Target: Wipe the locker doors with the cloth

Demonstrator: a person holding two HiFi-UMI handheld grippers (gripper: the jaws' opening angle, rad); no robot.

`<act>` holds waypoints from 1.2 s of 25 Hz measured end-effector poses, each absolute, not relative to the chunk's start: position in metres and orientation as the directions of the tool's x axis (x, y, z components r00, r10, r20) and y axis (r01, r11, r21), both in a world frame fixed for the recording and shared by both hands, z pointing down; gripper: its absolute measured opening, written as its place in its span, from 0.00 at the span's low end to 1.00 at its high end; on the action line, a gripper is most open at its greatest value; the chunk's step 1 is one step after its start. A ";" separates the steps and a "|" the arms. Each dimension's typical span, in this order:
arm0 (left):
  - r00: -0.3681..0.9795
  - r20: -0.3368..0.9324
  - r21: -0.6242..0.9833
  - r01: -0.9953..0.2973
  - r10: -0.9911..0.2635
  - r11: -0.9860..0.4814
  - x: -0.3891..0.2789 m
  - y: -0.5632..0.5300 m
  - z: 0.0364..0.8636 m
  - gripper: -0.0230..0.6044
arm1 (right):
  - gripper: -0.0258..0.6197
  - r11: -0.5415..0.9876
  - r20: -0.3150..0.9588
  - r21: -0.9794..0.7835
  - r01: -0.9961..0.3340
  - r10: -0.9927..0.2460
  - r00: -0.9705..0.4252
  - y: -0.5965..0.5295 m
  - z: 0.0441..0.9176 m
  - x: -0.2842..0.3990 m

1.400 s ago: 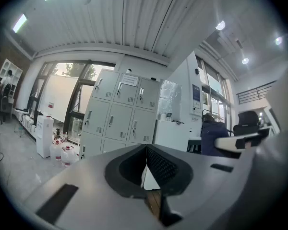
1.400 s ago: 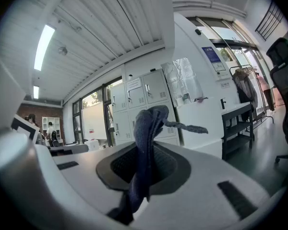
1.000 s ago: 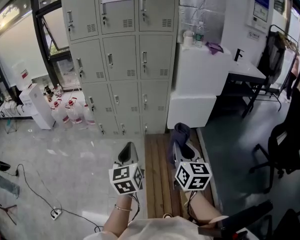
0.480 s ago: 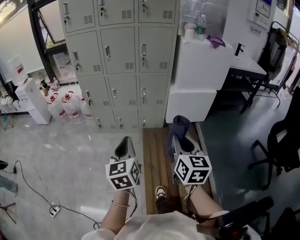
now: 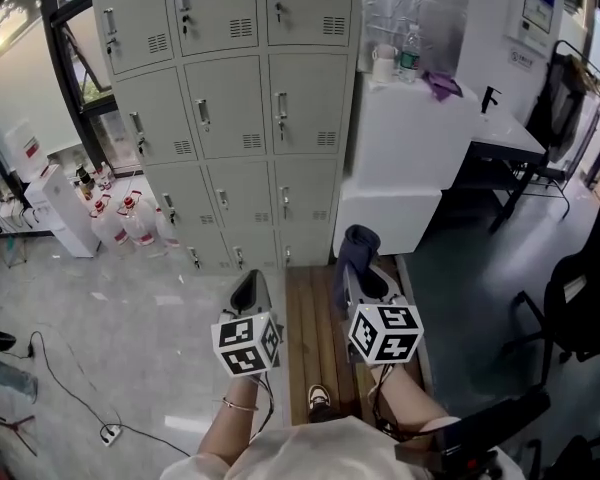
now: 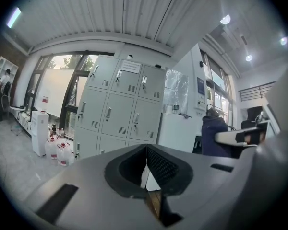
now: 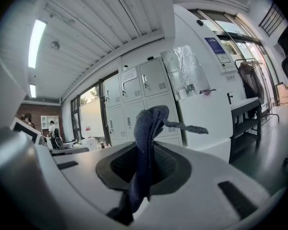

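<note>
Grey lockers (image 5: 235,118) stand ahead in three columns, each door with a handle and vent; they also show in the left gripper view as lockers (image 6: 120,107) and in the right gripper view as lockers (image 7: 137,99). My right gripper (image 5: 357,273) is shut on a dark blue cloth (image 5: 356,251), which sticks up from the jaws as the cloth (image 7: 146,147). The left gripper (image 5: 250,293) is shut with nothing in it; its pads (image 6: 159,166) meet. Both grippers hang some way short of the locker fronts, over a wooden floor strip (image 5: 315,328).
A white cabinet (image 5: 405,153) carrying a cup and bottle stands right of the lockers, with a desk (image 5: 505,138) and black chair (image 5: 580,308) further right. Water jugs (image 5: 130,218) and a white unit (image 5: 55,208) sit left. Cables and a power strip (image 5: 110,430) lie on the floor.
The view has drawn closer to the lockers and tilted; both grippers stay side by side, the right one still holding the cloth. A shoe has come into view below.
</note>
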State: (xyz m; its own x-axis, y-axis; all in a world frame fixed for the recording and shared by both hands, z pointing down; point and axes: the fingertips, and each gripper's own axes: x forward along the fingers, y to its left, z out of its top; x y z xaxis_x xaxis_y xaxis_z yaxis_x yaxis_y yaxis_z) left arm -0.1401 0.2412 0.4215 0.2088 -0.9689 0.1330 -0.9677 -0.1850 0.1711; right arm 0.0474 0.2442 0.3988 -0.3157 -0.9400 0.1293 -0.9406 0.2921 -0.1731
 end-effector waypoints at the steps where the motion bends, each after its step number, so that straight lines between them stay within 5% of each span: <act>1: 0.208 0.135 0.171 -0.968 -0.969 -0.184 -0.136 0.228 0.421 0.05 | 0.11 0.291 0.132 -0.174 -0.941 -0.940 -0.315 0.231 0.399 0.051; 30: 0.184 0.159 0.133 -0.978 -0.970 -0.164 -0.088 -0.029 0.425 0.05 | 0.11 0.332 0.135 -0.163 -0.929 -0.925 -0.354 -0.038 0.406 0.095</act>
State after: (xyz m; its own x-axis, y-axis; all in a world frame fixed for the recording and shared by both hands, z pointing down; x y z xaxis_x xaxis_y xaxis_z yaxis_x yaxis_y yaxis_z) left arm -0.0879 -0.0292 0.4249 0.1840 -0.9699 0.1595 -0.9775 -0.1636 0.1329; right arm 0.0950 -0.0377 0.4065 -0.3545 -0.9253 0.1351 -0.9290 0.3321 -0.1634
